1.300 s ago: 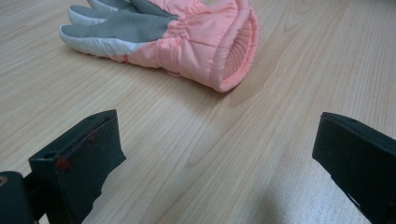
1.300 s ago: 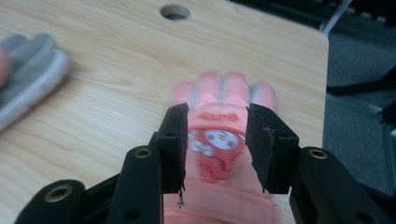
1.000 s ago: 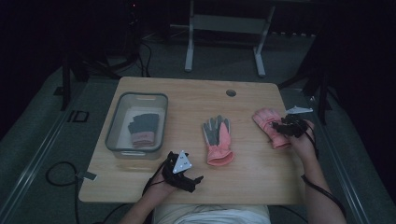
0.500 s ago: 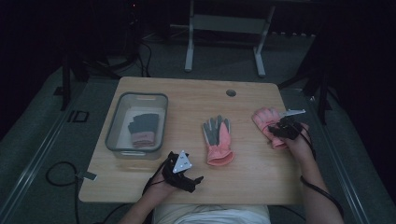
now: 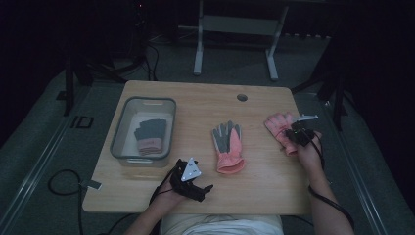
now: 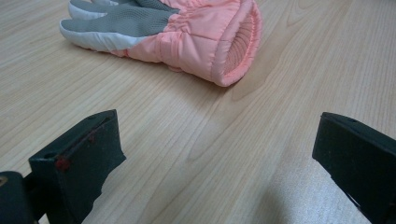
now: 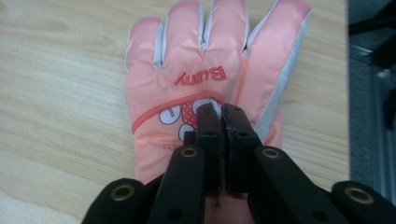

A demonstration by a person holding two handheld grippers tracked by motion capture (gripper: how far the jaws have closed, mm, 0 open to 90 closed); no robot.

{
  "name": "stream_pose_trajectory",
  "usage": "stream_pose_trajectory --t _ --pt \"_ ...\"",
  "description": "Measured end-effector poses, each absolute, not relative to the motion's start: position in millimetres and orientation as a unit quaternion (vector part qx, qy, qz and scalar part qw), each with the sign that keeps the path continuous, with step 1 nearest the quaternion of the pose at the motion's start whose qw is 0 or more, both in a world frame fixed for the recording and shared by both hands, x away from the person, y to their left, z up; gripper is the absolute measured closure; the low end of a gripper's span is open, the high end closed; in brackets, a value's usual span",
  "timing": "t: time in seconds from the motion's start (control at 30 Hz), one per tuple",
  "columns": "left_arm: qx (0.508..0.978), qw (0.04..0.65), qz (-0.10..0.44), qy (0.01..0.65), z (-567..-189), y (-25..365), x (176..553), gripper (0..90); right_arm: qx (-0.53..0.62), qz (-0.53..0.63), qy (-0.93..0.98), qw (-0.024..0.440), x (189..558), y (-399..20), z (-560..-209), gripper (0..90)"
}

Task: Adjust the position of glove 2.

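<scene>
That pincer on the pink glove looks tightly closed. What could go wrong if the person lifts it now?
1. The right gripper, whose jaws have just been closing, pinches only a small fold on the back of the pink glove, so the fabric might slip free on lifting.
2. That glove lies close to the table's right edge; if dropped, it could fall to the floor.
3. The carry to the grey bin probably passes over the middle glove, which a dangling glove could drag along.

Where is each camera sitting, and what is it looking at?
High view: above the person's side, facing forward and down on the table; forearms, left gripper and right gripper show.
Left gripper view: on the left gripper, looking across the table past open jaws to the middle glove.
Right gripper view: on the right gripper, looking down; jaws pinch the right glove.
Shared: the high view also shows both gloves.
</scene>
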State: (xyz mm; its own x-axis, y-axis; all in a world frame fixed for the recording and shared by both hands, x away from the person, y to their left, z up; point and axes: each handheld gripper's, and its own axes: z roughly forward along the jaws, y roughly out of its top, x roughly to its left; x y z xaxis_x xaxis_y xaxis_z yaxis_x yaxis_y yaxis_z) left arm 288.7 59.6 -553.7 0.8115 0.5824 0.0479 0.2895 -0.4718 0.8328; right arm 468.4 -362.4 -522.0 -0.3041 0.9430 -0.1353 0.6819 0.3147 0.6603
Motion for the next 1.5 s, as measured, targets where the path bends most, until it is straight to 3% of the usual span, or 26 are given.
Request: stream_pose_trajectory --t 0.4,0.67,0.97,1.5 --pt "0.84 0.445 0.169 0.262 -553 60 289 1.0 0.556 0.321 0.707 0.297 436 -341 -441 87.9" --pt "0.839 0.447 0.168 0.262 -553 60 289 1.0 0.577 0.326 0.675 0.325 404 -314 -424 87.8" --pt "0.84 0.446 0.17 0.258 -553 59 289 1.0 0.592 0.348 0.66 0.305 372 -285 -435 87.7" --pt "0.84 0.444 0.172 0.26 -552 61 289 1.0 0.624 0.31 0.662 0.276 377 -270 -498 87.4"
